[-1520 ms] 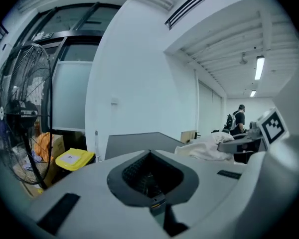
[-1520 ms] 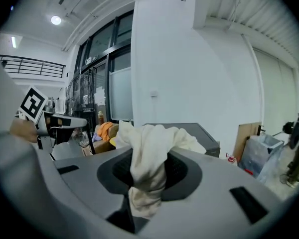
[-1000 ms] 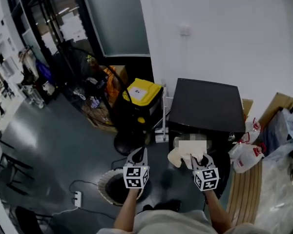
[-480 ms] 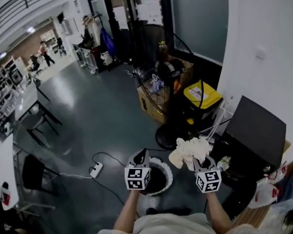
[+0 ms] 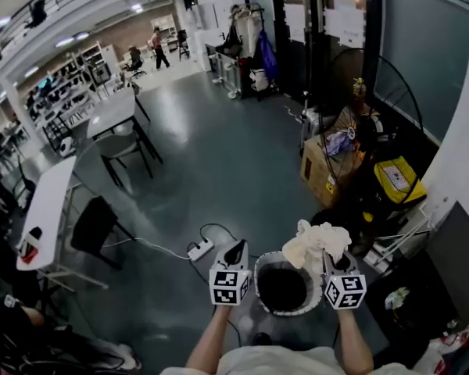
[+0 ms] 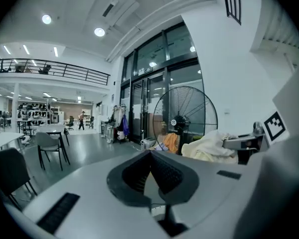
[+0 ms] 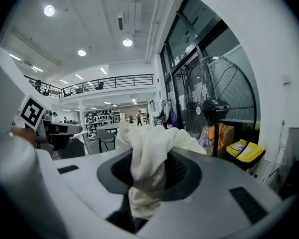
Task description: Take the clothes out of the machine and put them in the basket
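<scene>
Your right gripper [image 7: 148, 158] has its jaws clamped on a cream cloth [image 7: 154, 138]. The right gripper view shows it pinched between the pads, bunched up above them and trailing down below. Your left gripper [image 6: 150, 153] is empty, jaws closed together with nothing between. Only the left gripper view shows that; the head view gives just the gripper's top.

Only the head view shows the basket [image 5: 259, 281]: round, white rim, dark inside, standing on the floor [image 5: 219, 178] between the two grippers and below them. In that view the cloth sits over the basket's far right rim, held up in the air and not in the basket. Neither gripper view catches the basket.

The left gripper view picks up the cloth at its right side, with the right gripper reaching into it from the edge. The right gripper view shows the left gripper at its far left. A big round fan [image 7: 217, 106] stands ahead in both gripper views. The right gripper view has a yellow bin [image 7: 245, 151] low beside it. A power strip [image 5: 201, 248] lies on the floor just left of the basket, seen in the head view only.
</scene>
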